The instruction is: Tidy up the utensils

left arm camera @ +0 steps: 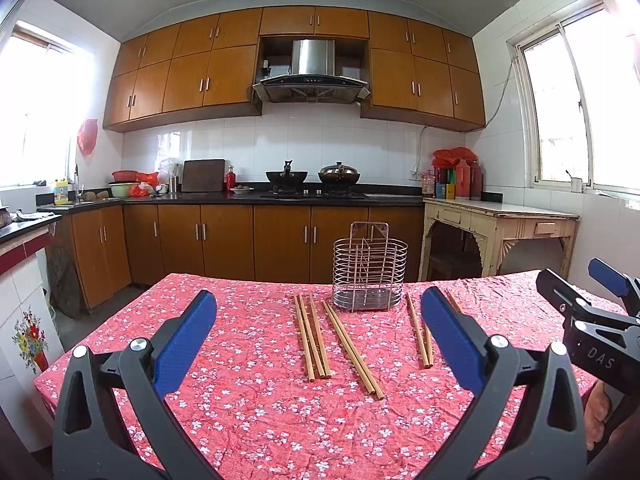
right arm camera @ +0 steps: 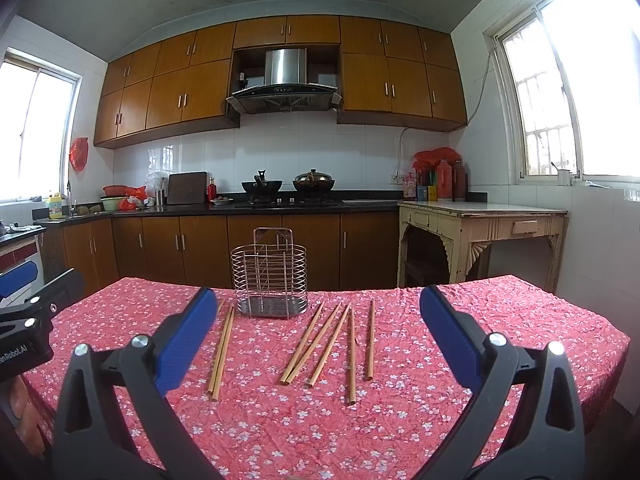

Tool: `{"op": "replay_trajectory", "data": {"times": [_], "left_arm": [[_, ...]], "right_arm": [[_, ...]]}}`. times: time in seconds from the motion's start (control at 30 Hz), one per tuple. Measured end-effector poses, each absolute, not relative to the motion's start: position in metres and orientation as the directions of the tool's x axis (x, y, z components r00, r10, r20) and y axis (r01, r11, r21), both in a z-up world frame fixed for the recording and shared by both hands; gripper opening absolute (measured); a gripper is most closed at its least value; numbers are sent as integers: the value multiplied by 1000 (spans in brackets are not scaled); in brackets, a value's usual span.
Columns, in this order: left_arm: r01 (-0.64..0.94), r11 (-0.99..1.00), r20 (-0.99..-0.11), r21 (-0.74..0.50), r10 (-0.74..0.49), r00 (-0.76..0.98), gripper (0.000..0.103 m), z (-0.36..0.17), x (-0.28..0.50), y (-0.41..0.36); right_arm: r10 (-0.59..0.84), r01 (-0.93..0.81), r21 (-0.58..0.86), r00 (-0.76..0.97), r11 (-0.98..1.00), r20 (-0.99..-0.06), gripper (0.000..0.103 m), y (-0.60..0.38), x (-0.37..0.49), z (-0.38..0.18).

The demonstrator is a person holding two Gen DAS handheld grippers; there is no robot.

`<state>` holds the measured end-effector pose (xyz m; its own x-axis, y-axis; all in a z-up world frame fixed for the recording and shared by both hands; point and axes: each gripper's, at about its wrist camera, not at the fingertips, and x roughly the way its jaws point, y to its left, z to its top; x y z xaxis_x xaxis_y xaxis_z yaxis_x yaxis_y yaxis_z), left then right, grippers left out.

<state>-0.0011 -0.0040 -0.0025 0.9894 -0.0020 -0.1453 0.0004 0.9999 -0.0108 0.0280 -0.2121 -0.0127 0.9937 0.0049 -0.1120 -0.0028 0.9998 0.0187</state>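
The left tongs (left arm camera: 318,312) are spread wide with nothing between their blue pads, and the right tongs (right arm camera: 318,312) are spread just as wide and equally empty. Both hang above the near part of the desk (right arm camera: 280,432), which wears a red cloth printed with small white flowers.

Readable writing is scarce. In the left wrist view the body of the right tongs (left arm camera: 592,320) enters from the right edge and carries the letters "DAS". In the right wrist view the left tongs (right arm camera: 28,320) enter from the left edge with the partly cut-off text "enRobot.AI".

Ahead of both tongs, toward the far edge of the desk, a wire utensil holder (left arm camera: 370,272) stands upright. Wooden chopsticks (left arm camera: 316,340) lie loose on the cloth on the near side of it and to both sides.

The left wrist view shows 3 sticks lying together ahead of the left pad, a pair (left arm camera: 354,350) angled ahead of the gap's middle, and more (left arm camera: 420,332) partly hidden by the right pad. The right wrist view shows a pair (right arm camera: 220,354) just ahead of its left pad and 5 fanned sticks (right arm camera: 332,344) ahead of the gap, none hidden.

Beyond the desk, 2 woks (right arm camera: 288,186) sit on the stove.
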Motion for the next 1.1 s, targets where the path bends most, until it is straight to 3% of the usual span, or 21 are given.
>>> {"op": "replay_trajectory", "data": {"times": [1.1], "left_arm": [[3,1000,-157,-17,-6,988,101,-2,4,2]], "right_arm": [[8,-5,26,993,1000,-115,99,-211,33,-23]]}}
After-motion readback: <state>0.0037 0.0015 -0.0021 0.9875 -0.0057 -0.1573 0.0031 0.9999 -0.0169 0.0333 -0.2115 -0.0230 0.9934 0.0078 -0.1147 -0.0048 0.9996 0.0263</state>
